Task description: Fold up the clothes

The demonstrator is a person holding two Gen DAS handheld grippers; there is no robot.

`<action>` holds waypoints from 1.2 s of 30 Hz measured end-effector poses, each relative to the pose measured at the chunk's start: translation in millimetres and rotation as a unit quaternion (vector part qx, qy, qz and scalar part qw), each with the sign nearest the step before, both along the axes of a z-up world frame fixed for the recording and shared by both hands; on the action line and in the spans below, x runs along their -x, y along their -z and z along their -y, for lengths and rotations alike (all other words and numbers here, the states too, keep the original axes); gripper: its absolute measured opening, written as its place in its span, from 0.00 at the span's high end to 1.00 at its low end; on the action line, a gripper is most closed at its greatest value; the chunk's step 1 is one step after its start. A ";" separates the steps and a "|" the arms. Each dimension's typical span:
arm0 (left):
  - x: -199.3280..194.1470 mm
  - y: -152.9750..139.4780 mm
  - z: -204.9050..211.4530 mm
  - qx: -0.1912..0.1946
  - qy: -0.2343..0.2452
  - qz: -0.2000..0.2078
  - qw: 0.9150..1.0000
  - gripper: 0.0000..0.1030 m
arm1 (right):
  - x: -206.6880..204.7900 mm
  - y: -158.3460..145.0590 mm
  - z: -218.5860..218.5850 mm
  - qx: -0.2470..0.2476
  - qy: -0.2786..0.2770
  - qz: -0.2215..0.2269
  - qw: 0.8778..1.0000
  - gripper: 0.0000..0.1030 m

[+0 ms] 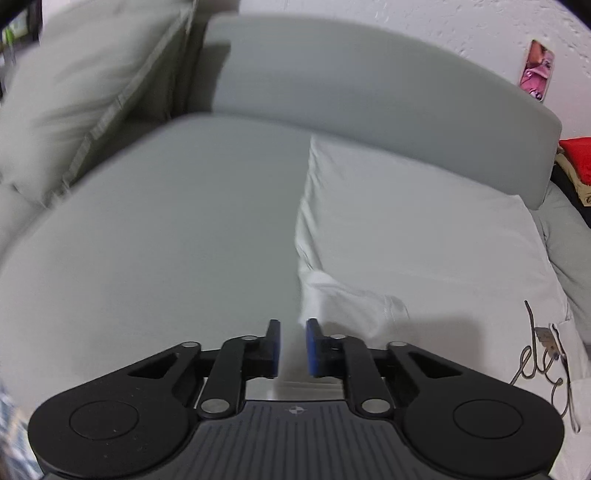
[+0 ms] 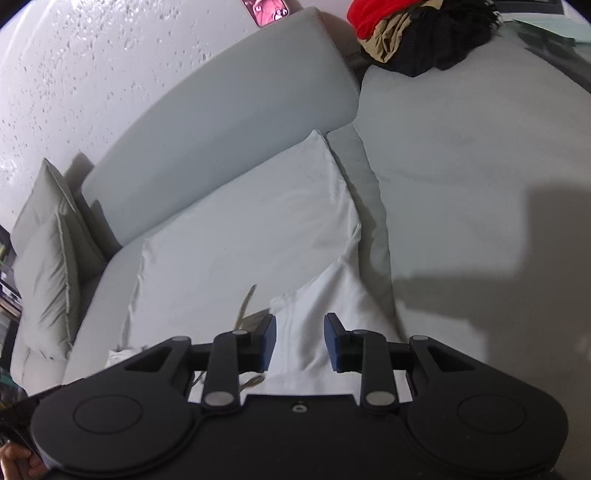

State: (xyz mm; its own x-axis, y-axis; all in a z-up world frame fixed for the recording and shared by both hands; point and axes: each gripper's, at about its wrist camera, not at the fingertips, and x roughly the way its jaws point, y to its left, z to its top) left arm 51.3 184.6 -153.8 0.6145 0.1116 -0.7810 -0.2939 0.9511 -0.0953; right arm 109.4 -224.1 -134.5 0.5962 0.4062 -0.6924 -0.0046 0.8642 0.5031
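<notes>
A white garment [image 2: 258, 236] is spread on a grey sofa [image 2: 461, 184], beneath the part-open, empty right gripper [image 2: 300, 341]; the left gripper [image 1: 292, 347], narrowly parted, is seen just beside its edge.

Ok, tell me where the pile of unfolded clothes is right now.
The pile of clothes sits at the top right of the right wrist view, on the sofa past the end of the backrest cushion.

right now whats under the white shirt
The white shirt lies flat on the grey sofa seat, against the backrest. Anything beneath the fabric is covered.
</notes>
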 end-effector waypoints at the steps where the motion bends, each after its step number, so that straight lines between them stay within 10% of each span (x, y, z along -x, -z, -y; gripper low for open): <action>1: -5.1 8.1 1.8 0.004 0.003 -0.015 1.000 0.91 | -5.9 2.2 0.4 0.002 -0.003 -0.004 1.000 0.72; 8: -10.1 18.9 42.0 -0.112 0.058 -0.044 0.991 0.91 | -8.2 35.0 -3.6 0.025 -0.005 -0.073 0.997 0.72; 14: 14.3 -14.4 37.1 -0.060 0.027 0.068 0.996 0.87 | 3.0 18.7 12.0 0.027 0.050 -0.023 0.998 0.75; 20: -39.0 14.6 39.5 -0.030 0.022 -0.005 0.999 0.87 | -26.7 24.6 1.1 0.004 0.062 -0.024 0.998 0.80; 24: -55.3 23.4 59.9 -0.079 0.047 -0.021 0.996 0.92 | -55.0 47.5 -30.5 0.008 0.011 -0.079 0.997 0.79; 31: 4.0 -21.2 91.1 -0.003 0.148 0.096 0.984 0.77 | -30.7 25.2 -39.7 -0.045 -0.061 -0.020 0.997 0.81; 36: 0.6 19.0 97.6 -0.031 0.125 -0.006 0.992 0.87 | -17.8 32.0 -24.9 0.039 -0.015 -0.041 0.998 0.81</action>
